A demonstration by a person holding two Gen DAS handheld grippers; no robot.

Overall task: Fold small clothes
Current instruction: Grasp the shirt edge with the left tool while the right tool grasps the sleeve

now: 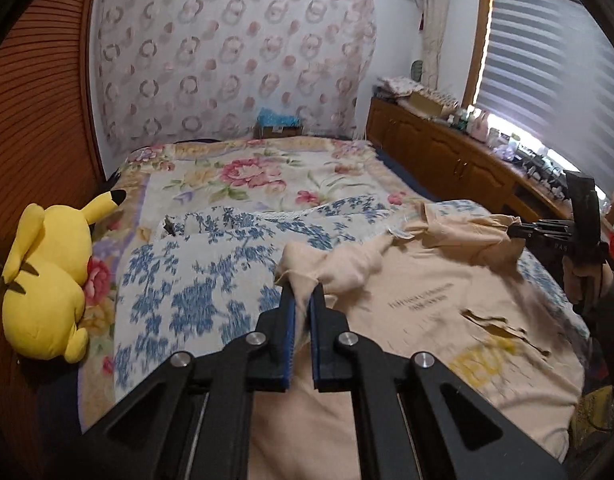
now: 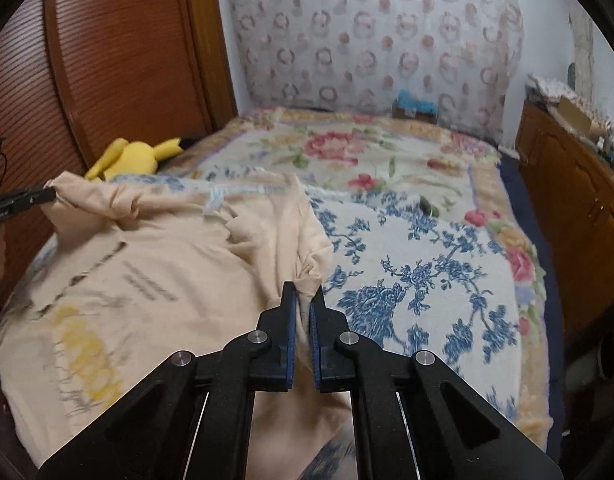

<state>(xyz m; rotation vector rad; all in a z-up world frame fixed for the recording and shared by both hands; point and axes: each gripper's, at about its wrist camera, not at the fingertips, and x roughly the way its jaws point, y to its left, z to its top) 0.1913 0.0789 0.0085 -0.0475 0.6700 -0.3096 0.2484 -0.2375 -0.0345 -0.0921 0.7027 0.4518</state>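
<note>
A cream T-shirt (image 1: 419, 300) with dark lettering and a yellow print lies spread on the bed, print side up. My left gripper (image 1: 303, 292) is shut on a bunched edge of the shirt at its left side. My right gripper (image 2: 303, 294) is shut on the shirt's right edge (image 2: 307, 256). The right gripper also shows in the left wrist view (image 1: 515, 232), pinching a corner of the shirt at the far right. The left gripper shows in the right wrist view (image 2: 47, 196), pinching the shirt's far left corner. The shirt (image 2: 147, 272) is stretched between both grippers.
A blue-flowered cloth (image 1: 211, 280) covers the floral blanket (image 1: 267, 172) on the bed. A yellow plush toy (image 1: 47, 276) sits at the bed's left edge by a wooden wardrobe (image 1: 39, 100). A wooden cabinet (image 1: 447, 148) with clutter runs along the right wall.
</note>
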